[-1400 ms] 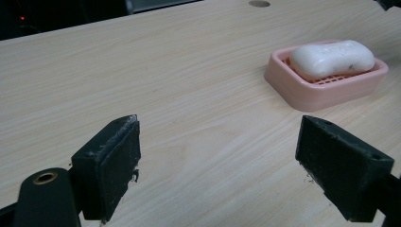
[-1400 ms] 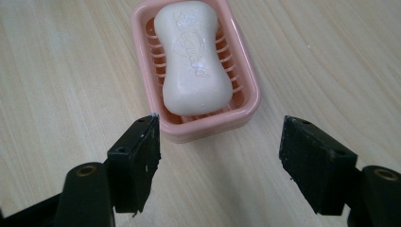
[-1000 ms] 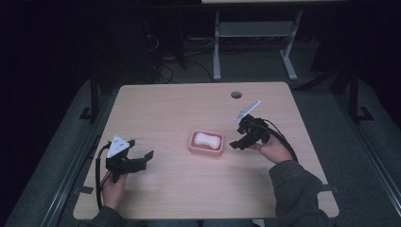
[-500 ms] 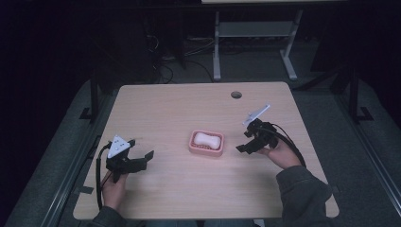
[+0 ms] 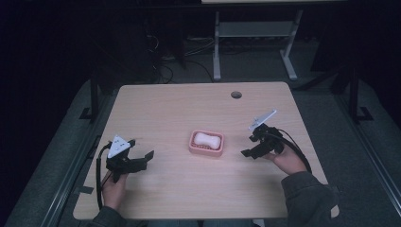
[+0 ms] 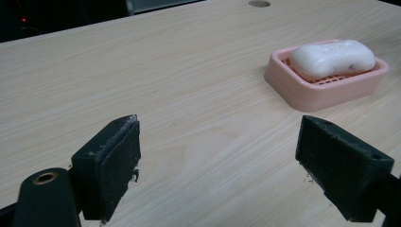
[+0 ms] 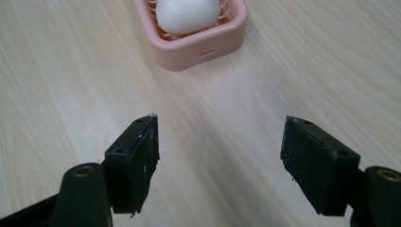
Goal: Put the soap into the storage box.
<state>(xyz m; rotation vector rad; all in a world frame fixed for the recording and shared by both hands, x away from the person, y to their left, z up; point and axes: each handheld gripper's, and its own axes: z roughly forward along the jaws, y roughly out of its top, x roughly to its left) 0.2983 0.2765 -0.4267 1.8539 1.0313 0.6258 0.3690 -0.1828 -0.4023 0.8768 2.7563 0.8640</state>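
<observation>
A pink soap dish (image 5: pixel 206 150) sits near the middle of the wooden table (image 5: pixel 189 109), with a white bar of soap (image 5: pixel 207 139) lying in it. My left gripper (image 5: pixel 142 158) rests at the table's left front, open and empty, its jaws pointing toward the dish (image 6: pixel 321 90) and soap (image 6: pixel 331 56). To the right of the dish, my right gripper (image 5: pixel 249 145) is held open with nothing between its jaws. Ahead of those jaws lie the dish (image 7: pixel 189 42) and soap (image 7: pixel 187 14), a short way off.
A round cable hole (image 5: pixel 236 94) marks the table's far edge. Beyond the table stand a white desk frame (image 5: pixel 255 33) and loose cables on a dark floor. Bare tabletop surrounds the dish on all sides.
My right gripper has drawn back to the right, away from the soap dish, and lowered a little. The left gripper has stayed still.
</observation>
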